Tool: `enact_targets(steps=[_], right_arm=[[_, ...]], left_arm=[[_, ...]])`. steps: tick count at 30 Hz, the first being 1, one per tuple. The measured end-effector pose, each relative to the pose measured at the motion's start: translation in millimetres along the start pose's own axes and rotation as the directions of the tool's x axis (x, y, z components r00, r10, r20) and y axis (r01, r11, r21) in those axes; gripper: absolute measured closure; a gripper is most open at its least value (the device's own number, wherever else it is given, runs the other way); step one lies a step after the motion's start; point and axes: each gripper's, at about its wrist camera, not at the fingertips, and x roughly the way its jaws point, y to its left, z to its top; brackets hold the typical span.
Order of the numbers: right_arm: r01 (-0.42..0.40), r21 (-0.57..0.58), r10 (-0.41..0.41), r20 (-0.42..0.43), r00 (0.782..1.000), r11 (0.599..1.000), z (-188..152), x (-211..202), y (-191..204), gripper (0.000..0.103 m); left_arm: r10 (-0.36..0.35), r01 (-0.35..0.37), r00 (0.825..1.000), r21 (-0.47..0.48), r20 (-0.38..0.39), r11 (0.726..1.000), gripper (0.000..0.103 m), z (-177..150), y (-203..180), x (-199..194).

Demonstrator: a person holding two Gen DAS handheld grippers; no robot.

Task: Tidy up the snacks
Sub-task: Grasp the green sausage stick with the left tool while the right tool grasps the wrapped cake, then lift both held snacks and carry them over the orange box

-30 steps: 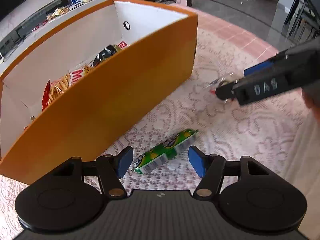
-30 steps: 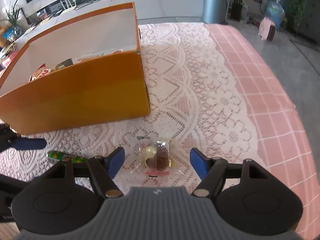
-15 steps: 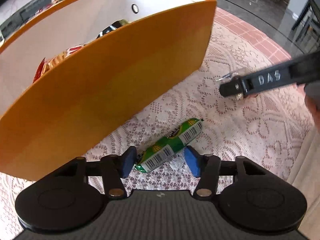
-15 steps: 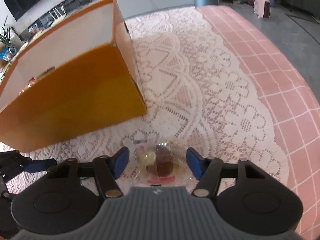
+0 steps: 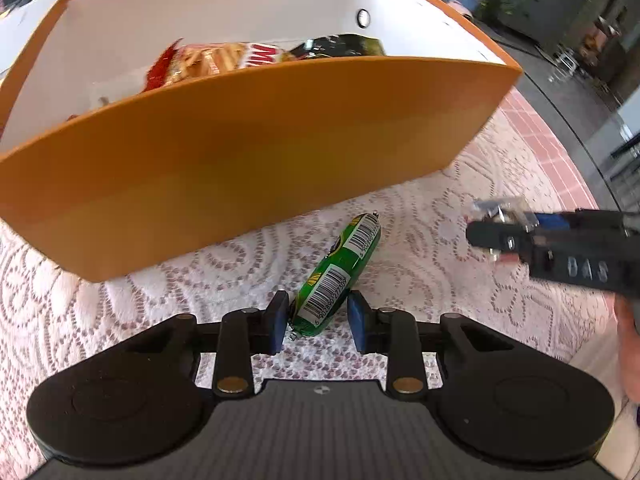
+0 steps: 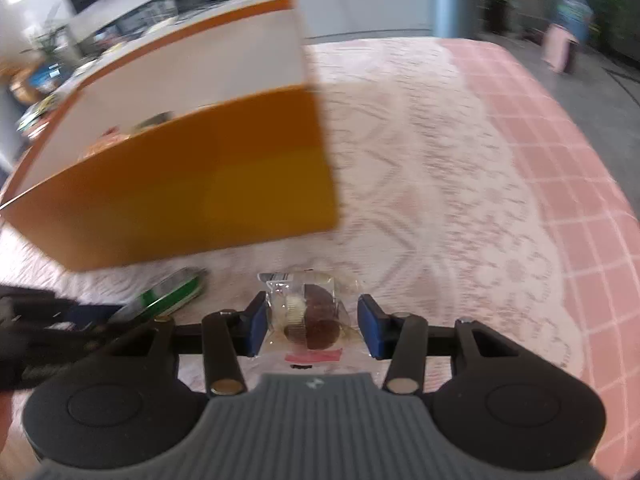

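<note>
A green sausage stick (image 5: 340, 272) with barcodes lies on the lace tablecloth in front of the orange box (image 5: 260, 160). My left gripper (image 5: 316, 322) straddles its near end, jaws closing, with a thin gap still showing by the left pad. A clear packet of round cookies (image 6: 312, 316) lies between the blue pads of my right gripper (image 6: 312, 326). Those jaws are closing too; the left pad is at the wrapper's edge and the right pad stands clear. The sausage stick (image 6: 168, 294) and the left gripper (image 6: 60, 312) show at the left of the right wrist view.
The orange box (image 6: 180, 184) is white inside and holds a red-and-yellow snack bag (image 5: 208, 60) and a dark bag (image 5: 340, 46). The right gripper (image 5: 500, 232) and a hand (image 5: 628, 344) are at the right of the left wrist view. A pink checked cloth (image 6: 560, 152) borders the lace.
Both pairs of jaws have narrowed around their snacks. The left gripper has rolled and shifted, so the sausage now points away between its pads. The right wrist view is now blurred.
</note>
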Motion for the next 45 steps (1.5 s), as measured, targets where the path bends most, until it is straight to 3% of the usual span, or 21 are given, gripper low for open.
enact_targets(steps=[4, 10, 17, 26, 34, 45], right_arm=[[0.011, -0.084, -0.012, -0.008, 1.000, 0.996, -2.8, 1.8, 14.8, 0.057], [0.002, -0.081, -0.006, -0.044, 0.999, 0.997, -3.2, 9.2, 13.4, 0.057], [0.017, -0.079, -0.023, -0.082, 0.996, 0.997, -4.9, 14.9, 13.7, 0.057], [0.017, -0.099, -0.015, 0.017, 1.000, 0.995, -5.8, -6.0, 17.8, 0.057], [-0.006, -0.081, 0.015, 0.100, 0.995, 0.997, -9.1, -33.4, 18.3, 0.058], [-0.087, -0.117, 0.105, 0.162, 0.981, 0.989, -16.1, -76.7, 45.0, 0.059]], left_arm=[[0.036, -0.036, 0.999, 0.054, 0.009, 0.998, 0.066, 0.5, -7.7, 1.9], [0.067, -0.071, 0.997, 0.119, 0.035, 0.990, 0.065, 0.8, -21.2, 9.1], [0.063, -0.068, 0.996, 0.096, 0.057, 0.993, 0.072, 0.0, -23.0, 9.1], [0.040, -0.050, 0.989, 0.072, 0.140, 0.996, 0.078, -7.7, -27.8, -21.3], [-0.029, 0.021, 0.980, 0.045, 0.199, 0.999, 0.079, -12.0, -31.1, -49.3], [-0.100, 0.105, 0.940, 0.002, 0.326, 0.994, 0.079, -8.5, -14.1, -100.3]])
